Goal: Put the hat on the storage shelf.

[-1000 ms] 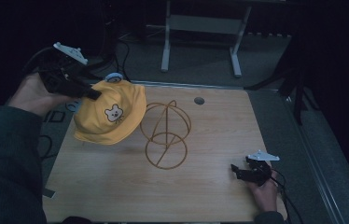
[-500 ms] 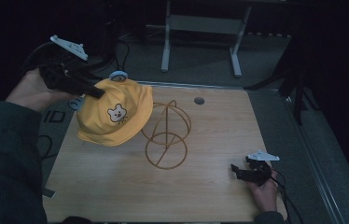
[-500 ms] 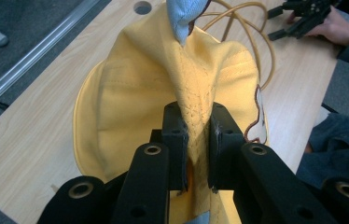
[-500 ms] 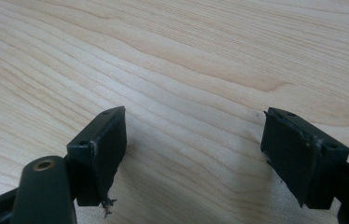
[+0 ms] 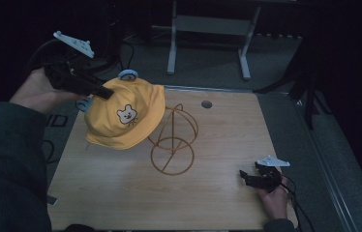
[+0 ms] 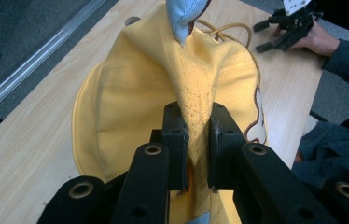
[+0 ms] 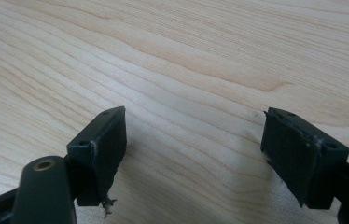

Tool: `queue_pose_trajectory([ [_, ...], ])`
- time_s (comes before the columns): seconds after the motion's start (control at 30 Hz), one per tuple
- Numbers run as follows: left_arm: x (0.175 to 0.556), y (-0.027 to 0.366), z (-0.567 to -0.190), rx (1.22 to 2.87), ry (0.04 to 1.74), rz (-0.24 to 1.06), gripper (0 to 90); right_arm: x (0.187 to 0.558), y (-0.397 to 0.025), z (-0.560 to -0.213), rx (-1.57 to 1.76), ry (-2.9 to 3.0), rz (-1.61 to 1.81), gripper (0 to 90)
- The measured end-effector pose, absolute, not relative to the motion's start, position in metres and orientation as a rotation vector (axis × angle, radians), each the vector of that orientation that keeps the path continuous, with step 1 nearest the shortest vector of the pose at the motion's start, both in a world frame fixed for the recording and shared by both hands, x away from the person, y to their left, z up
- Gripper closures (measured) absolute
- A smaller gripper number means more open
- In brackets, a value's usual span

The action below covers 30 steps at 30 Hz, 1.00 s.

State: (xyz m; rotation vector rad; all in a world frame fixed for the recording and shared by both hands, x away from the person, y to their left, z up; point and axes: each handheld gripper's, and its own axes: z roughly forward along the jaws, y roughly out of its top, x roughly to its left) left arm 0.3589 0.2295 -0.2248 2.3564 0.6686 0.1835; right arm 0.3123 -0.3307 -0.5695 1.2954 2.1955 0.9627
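Left tongs [image 5: 105, 92]: clamped tight on a fold of the yellow hat [image 5: 123, 116], seen close in the left gripper view [image 6: 196, 144], where the cloth is pinched into a ridge between the two jaws. Gripping a gathered fold rather than the brim lets the rest of the hat hang open underneath.

Hat: held up off the counter [image 5: 121, 193] at its far left, tilted, the bear patch facing the near side and a blue ear [image 5: 128, 74] sticking up at the top. Its right edge is just beside the wire stand [image 5: 173, 140], overlapping it from where I look; I cannot tell whether they touch.

Wire stand: a thin brass-coloured frame of hoops, upright near the middle of the counter. It looks like the place the hat is meant to sit, which would explain carrying the hat open side down.

Right tongs [image 5: 252, 178]: resting low at the near right of the counter, well apart from hat and stand, jaws spread wide with nothing between them [image 7: 191, 158]. My guess is they wait there to steady the stand or tug the brim if needed.

Risk: the light stand could tip if the hat drags across it.
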Motion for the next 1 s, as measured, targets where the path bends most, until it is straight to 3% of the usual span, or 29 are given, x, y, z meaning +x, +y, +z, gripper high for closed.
queue_pose_trajectory([
  [1.0, 0.373, 0.182, -0.215, 2.38, 0.589, 0.189, 79.4, 0.312, -0.331, -0.57, 1.295, 2.195, 0.964, 22.3],
])
